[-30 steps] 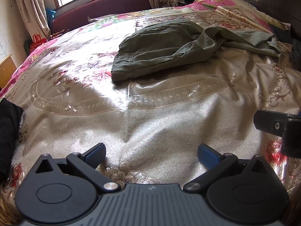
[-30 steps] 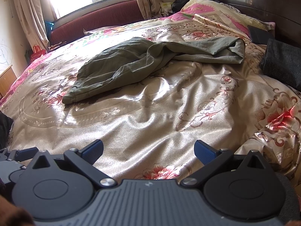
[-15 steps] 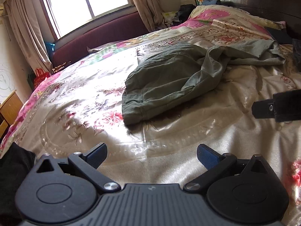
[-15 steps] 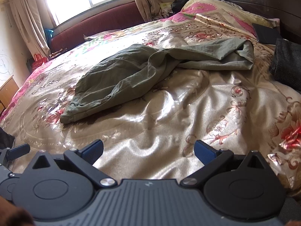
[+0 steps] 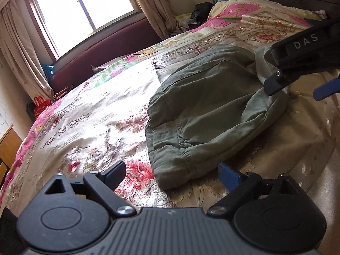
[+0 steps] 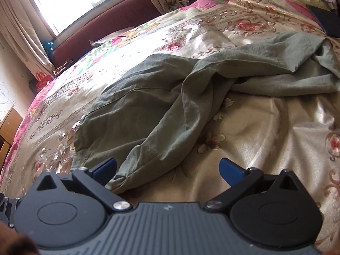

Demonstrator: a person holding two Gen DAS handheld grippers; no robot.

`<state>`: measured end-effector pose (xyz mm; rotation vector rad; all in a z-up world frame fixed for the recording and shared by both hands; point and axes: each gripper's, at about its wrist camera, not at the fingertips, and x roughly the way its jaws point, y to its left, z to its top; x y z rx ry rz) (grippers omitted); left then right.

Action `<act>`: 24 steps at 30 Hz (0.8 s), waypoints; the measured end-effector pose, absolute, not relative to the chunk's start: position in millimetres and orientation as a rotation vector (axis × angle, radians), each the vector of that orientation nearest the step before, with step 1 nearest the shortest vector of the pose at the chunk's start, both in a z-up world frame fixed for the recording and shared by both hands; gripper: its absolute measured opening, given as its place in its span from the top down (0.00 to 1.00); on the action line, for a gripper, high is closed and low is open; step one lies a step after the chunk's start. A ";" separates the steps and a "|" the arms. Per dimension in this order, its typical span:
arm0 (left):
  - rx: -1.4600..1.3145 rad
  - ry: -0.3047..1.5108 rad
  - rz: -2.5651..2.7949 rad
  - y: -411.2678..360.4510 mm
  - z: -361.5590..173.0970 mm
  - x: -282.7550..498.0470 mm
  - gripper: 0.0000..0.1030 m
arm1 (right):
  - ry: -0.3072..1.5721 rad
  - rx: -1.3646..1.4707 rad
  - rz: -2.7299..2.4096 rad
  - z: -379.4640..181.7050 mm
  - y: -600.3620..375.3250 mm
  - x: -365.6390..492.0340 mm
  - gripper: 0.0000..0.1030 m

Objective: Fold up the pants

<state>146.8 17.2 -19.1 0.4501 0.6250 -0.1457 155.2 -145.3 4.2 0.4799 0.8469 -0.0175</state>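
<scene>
Floral satin bedspread (image 5: 89, 114), olive-green pants (image 5: 201, 114) crumpled on it.
Left gripper (image 5: 171, 173) spread, waistband corner between jaws; right gripper (image 6: 167, 169) spread, pant-leg fold between jaws.

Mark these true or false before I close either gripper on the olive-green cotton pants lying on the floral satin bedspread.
1. Both grippers are open. True: left gripper and right gripper hold nothing.
2. The olive-green cotton pants are neatly folded. False: they lie crumpled, legs twisted.
3. The pants lie on the floral satin bedspread. True.
4. The right gripper is far from the pants. False: an edge of the cloth lies between its fingers.
5. The curtained window is dark. False: bright daylight.
</scene>
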 end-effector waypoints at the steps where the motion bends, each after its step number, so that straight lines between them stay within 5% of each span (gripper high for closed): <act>1: 0.466 0.619 -0.148 17.2 -20.8 147.7 0.07 | 0.863 0.498 -0.018 -0.1 -146.3 160.5 0.01; 3: 0.483 0.610 -0.167 17.8 -24.0 150.1 0.25 | 0.883 0.531 -0.015 -7.0 -147.9 166.1 0.01; 6: 0.485 0.619 -0.209 18.8 -25.7 154.8 0.33 | 0.868 0.505 0.027 -7.7 -146.2 169.4 0.08; 11: 0.554 0.620 -0.274 15.3 -29.4 149.8 0.38 | 0.922 0.604 0.100 -10.3 -153.5 176.1 0.57; 12: 0.578 0.608 -0.298 15.2 -29.4 144.3 0.37 | 0.929 0.616 0.103 -10.7 -154.7 175.7 0.59; 15: 0.666 0.558 -0.304 9.4 -33.5 136.7 0.33 | 0.936 0.615 0.126 -10.0 -154.6 177.0 0.59; 19: 0.660 0.580 -0.303 5.3 -36.0 153.4 0.34 | 0.940 0.676 0.135 -10.3 -157.7 183.1 0.45; 20: 0.639 0.600 -0.312 5.8 -34.8 159.6 0.39 | 0.936 0.686 0.130 -10.3 -158.3 185.1 0.36; 22: 0.590 0.648 -0.336 9.7 -31.0 172.6 0.51 | 0.935 0.696 0.122 -10.5 -159.9 190.3 0.32; 24: 0.560 0.683 -0.335 14.2 -27.1 182.6 0.62 | 0.955 0.675 0.136 -9.4 -158.8 195.1 0.46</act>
